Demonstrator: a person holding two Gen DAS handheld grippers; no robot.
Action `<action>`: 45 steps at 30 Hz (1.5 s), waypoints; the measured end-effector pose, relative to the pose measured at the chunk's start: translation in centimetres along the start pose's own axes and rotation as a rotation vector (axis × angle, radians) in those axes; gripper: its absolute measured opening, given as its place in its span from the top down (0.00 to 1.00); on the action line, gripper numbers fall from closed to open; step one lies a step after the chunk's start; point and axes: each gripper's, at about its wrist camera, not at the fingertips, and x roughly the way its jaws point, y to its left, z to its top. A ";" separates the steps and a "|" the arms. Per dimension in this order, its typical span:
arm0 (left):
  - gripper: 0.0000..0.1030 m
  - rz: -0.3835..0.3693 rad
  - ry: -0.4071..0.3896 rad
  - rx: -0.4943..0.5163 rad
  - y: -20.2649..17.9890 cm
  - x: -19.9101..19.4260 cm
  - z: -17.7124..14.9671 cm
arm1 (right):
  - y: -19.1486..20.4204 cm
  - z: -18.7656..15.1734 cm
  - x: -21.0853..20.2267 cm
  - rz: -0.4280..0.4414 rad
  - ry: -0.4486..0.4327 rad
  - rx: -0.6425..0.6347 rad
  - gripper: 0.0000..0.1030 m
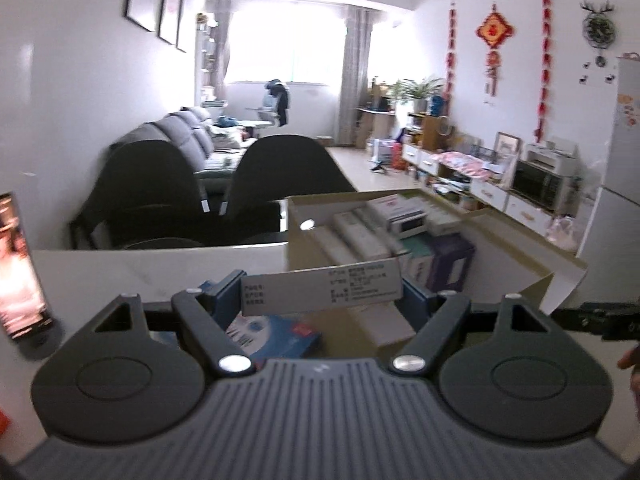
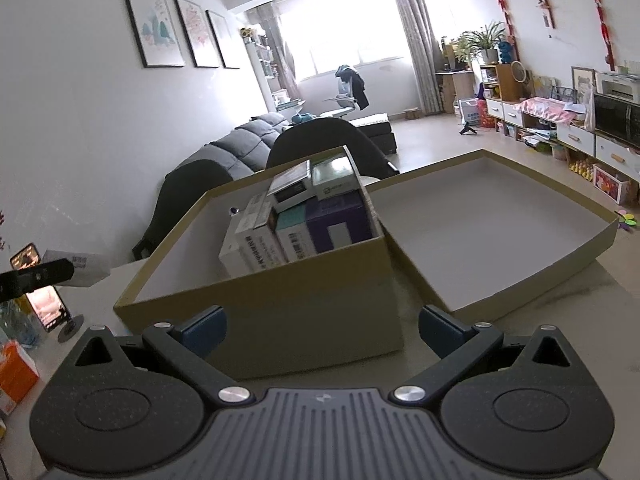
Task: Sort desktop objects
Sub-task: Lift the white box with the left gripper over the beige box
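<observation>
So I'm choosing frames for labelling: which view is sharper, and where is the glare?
Left wrist view: motion-blurred, text on the held white box barely legible; window blown out. Right wrist view: sharper, cardboard box edges crisp; window also overexposed; fisheye bends both.

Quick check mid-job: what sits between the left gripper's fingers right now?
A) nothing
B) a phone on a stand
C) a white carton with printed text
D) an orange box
C: in the left wrist view the left gripper is clamped on a white rectangular carton with printed text, held crosswise between its blue pads in front of the open brown cardboard box.
</observation>
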 end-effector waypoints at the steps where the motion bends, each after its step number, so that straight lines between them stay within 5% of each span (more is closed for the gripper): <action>1: 0.23 -0.011 0.005 0.004 -0.4 0.6 0.3 | -0.3 0.2 0.1 -0.002 0.000 0.006 0.01; 12: 0.23 -0.133 0.077 0.080 -4.6 6.9 2.7 | -3.6 1.3 1.6 -0.023 0.016 0.055 0.01; 21: 0.23 -0.324 0.290 0.071 -7.9 12.9 3.3 | -5.4 1.7 2.9 -0.043 0.036 0.078 0.01; 31: 0.23 -0.412 0.584 -0.061 -9.1 19.8 3.5 | -6.7 1.5 4.3 -0.047 0.055 0.112 0.01; 39: 0.23 -0.356 0.700 -0.027 -10.5 22.9 2.6 | -7.0 1.6 4.6 -0.050 0.060 0.121 0.01; 45: 0.23 -0.344 0.714 -0.044 -10.8 23.5 2.4 | -7.2 1.6 4.8 -0.043 0.067 0.127 0.01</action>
